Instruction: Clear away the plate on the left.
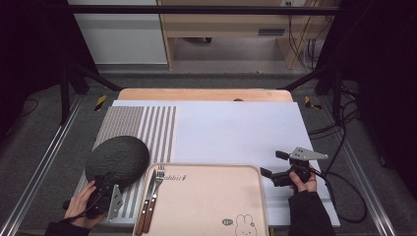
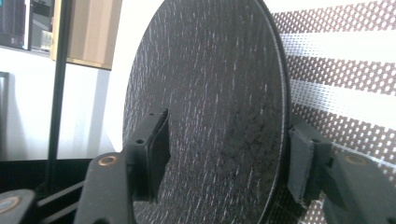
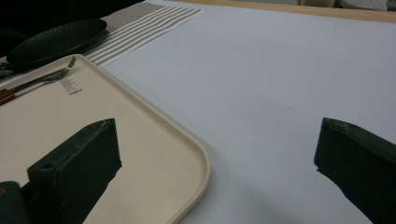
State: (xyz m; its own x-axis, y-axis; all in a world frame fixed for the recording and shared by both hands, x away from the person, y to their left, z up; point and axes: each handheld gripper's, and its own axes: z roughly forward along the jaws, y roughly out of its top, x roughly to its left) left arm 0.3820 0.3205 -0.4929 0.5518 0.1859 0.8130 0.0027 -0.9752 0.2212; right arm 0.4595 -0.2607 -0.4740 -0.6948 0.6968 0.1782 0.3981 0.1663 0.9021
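**Plate rim between the jaws, grip not yet sure**

High view: the dark plate (image 1: pixel 117 161) lies on the striped placemat (image 1: pixel 147 129) at the left of the counter (image 1: pixel 236 128), its right edge close to the beige tray (image 1: pixel 211 196), where a fork (image 1: pixel 156 189) and a knife (image 1: pixel 147 196) lie side by side. The left gripper (image 1: pixel 104 189) meets the plate's near rim. If the plate swings right as it lifts, it could knock the tray's rim or the cutlery.

Left gripper view: the plate (image 2: pixel 210 107) stands between the two jaws, one on each face. The far jaw seems to touch the underside, but I cannot tell whether both pads press. A shallow bite on a thin rim could let the plate pivot and slip back onto the placemat (image 2: pixel 345 79).

Right gripper view: the right gripper (image 3: pixel 210 158) has its jaws spread and empty, straddling the tray's corner (image 3: pixel 187 154). A drift down could nudge the tray.
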